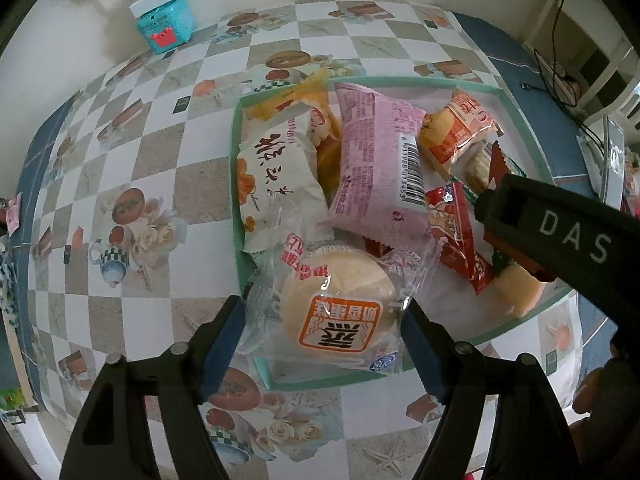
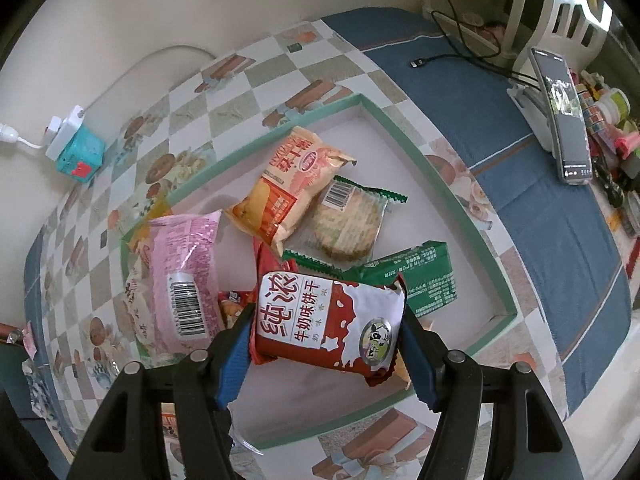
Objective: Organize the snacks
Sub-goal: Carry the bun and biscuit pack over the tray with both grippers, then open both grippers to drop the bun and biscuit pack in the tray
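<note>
A shallow green-rimmed tray (image 1: 236,152) on the checkered table holds several snack packs. My left gripper (image 1: 324,328) is shut on a clear-wrapped round cake (image 1: 336,304) over the tray's near edge. Behind it lie a white pack (image 1: 276,172) and a pink pack (image 1: 376,168). My right gripper (image 2: 326,344) is shut on a red-and-white milk biscuit pack (image 2: 328,320) above the tray (image 2: 452,200). It shows in the left wrist view (image 1: 560,232) at the right. An orange pack (image 2: 288,188), a cracker pack (image 2: 344,224) and a green pack (image 2: 420,280) lie in the tray.
A teal box with a white power strip (image 1: 164,20) stands at the table's back by the wall. A phone on a stand (image 2: 560,116) and a black cable (image 2: 460,56) sit on the blue cloth at right, with small clutter beyond.
</note>
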A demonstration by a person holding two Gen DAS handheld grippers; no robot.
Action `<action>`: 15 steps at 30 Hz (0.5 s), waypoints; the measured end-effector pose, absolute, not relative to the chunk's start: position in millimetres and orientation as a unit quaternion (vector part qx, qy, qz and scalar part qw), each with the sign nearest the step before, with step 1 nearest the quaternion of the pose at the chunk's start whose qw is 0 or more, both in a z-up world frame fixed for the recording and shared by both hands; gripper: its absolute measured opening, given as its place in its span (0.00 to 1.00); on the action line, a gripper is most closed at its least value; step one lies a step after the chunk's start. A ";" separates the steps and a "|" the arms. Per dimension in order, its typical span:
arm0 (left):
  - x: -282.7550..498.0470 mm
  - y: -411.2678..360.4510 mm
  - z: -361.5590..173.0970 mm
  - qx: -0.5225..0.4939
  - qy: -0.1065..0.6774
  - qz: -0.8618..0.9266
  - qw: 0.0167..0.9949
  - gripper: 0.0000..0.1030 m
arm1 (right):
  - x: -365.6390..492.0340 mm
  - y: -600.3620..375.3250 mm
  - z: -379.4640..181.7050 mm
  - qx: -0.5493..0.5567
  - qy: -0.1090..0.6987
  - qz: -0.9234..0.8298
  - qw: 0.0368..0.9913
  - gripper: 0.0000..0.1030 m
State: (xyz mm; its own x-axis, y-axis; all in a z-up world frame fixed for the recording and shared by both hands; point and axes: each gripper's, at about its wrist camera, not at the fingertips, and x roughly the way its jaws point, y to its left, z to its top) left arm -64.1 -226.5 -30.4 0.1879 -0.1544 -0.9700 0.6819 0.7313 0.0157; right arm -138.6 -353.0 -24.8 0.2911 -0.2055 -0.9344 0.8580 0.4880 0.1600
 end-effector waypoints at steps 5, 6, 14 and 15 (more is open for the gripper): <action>-63.5 -225.2 -27.4 0.232 0.569 -0.286 0.735 0.80 | -137.3 -350.8 -17.8 0.335 0.464 -0.375 0.729 0.81; -63.4 -225.1 -26.6 0.232 0.568 -0.286 0.736 0.81 | -137.0 -351.0 -16.7 0.335 0.463 -0.375 0.730 0.82; -60.0 -219.8 -15.1 0.221 0.559 -0.291 0.744 0.82 | -136.6 -350.4 -11.9 0.330 0.459 -0.380 0.732 0.83; -59.3 -219.1 -13.2 0.219 0.558 -0.292 0.746 0.82 | -137.2 -350.6 -11.0 0.331 0.458 -0.380 0.733 0.83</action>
State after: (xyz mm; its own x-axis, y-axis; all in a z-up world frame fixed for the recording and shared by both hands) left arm -59.3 -219.1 -13.2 0.2082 -0.1906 -0.9594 0.6791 0.7340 0.0016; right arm -137.2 -350.6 -11.0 0.2919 -0.2547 -0.9219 0.8599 0.4918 0.1364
